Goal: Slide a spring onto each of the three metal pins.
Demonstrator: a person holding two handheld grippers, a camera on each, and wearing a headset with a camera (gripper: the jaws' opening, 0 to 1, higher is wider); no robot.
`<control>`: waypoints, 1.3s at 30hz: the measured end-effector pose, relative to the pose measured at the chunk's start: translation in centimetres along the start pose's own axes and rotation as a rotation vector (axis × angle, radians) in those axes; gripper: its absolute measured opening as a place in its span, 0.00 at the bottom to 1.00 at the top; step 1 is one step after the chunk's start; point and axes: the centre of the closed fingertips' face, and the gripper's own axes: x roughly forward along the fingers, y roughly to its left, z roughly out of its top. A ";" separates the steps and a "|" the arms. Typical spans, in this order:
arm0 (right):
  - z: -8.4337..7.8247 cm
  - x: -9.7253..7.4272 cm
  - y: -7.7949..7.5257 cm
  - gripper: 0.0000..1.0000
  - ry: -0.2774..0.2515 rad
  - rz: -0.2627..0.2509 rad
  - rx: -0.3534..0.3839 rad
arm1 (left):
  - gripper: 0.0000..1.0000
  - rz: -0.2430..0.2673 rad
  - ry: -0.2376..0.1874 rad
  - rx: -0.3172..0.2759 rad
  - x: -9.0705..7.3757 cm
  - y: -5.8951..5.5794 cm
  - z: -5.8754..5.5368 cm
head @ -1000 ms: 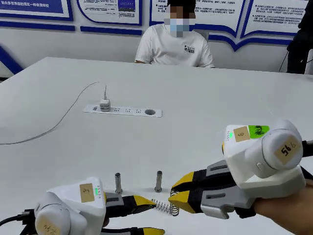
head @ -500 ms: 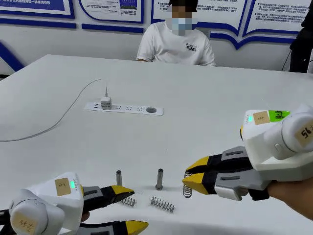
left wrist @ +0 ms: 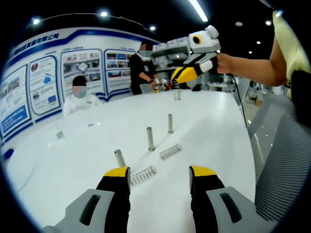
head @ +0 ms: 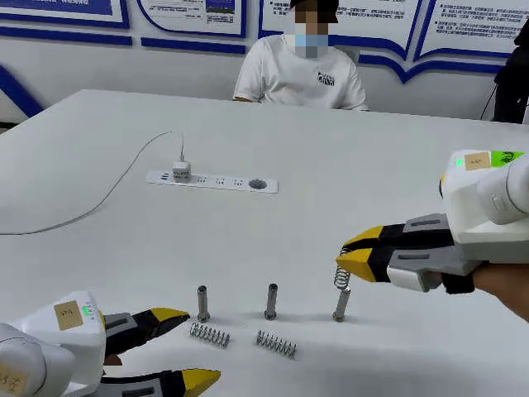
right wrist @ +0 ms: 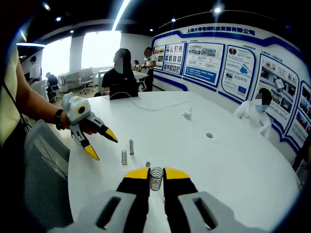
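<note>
The right gripper (head: 345, 255), clenched on a spring (head: 341, 278), now holds it higher, upright just above the rightmost pin (head: 340, 305); the left gripper (head: 201, 346), jaws apart, has drawn back, well left of that pin

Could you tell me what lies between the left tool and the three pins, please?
Two loose springs lie on the table there, seen in the head view.

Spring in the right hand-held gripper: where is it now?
In the head view, right of centre, the spring hangs from the right hand-held gripper, just over the rightmost pin.
</note>
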 end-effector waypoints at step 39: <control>-5.5 3.3 -3.4 0.12 0.068 -0.060 0.099 | 0.50 0.031 0.002 -0.028 -0.5 0.6 -0.6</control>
